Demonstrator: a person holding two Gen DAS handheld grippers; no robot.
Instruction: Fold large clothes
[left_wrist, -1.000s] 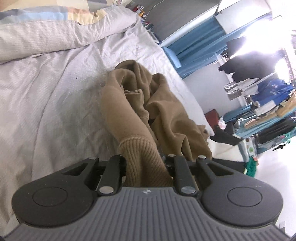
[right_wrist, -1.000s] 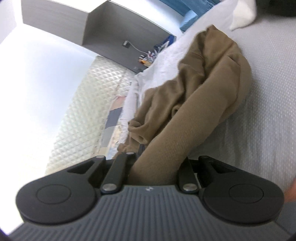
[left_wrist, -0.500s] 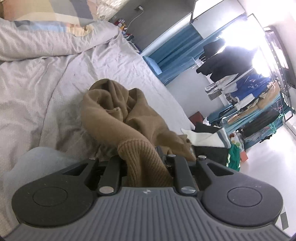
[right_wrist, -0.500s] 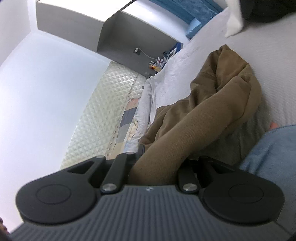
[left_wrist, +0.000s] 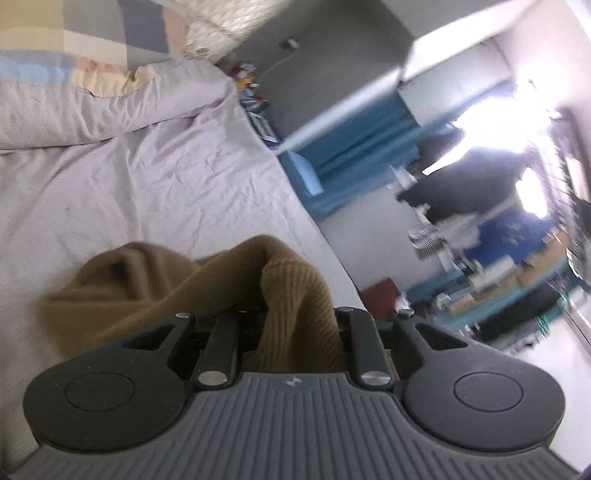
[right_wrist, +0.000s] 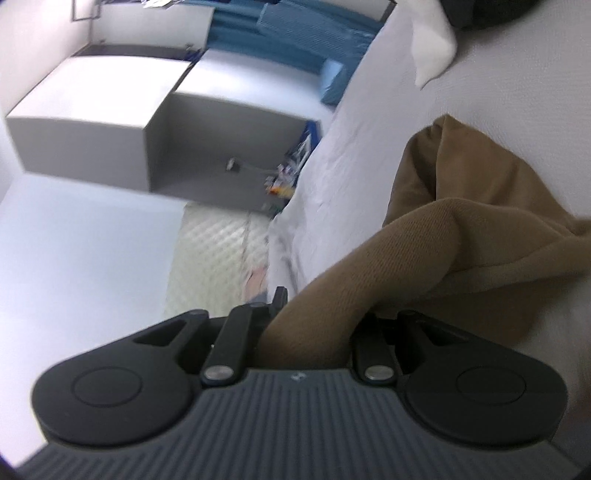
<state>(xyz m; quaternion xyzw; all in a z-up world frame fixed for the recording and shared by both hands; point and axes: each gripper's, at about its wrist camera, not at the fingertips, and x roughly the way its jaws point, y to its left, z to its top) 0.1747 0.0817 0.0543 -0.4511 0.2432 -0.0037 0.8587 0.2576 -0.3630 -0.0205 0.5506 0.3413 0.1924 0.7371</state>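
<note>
On bed (left_wrist: 155, 192): left claw (left_wrist: 291, 332) pinches sweater (left_wrist: 155, 291) ribbed cuff; right claw (right_wrist: 314, 325) plain sleeve.

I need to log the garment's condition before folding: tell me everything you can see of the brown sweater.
The brown sweater is a soft tan knit, smooth over the body and ribbed at one band. It is bunched and unfolded. The ribbed part runs into the left tongs, and a smooth rounded fold runs into the right tongs. The rest sags in loose folds onto the pale grey bedsheet. No print or label shows.
</note>
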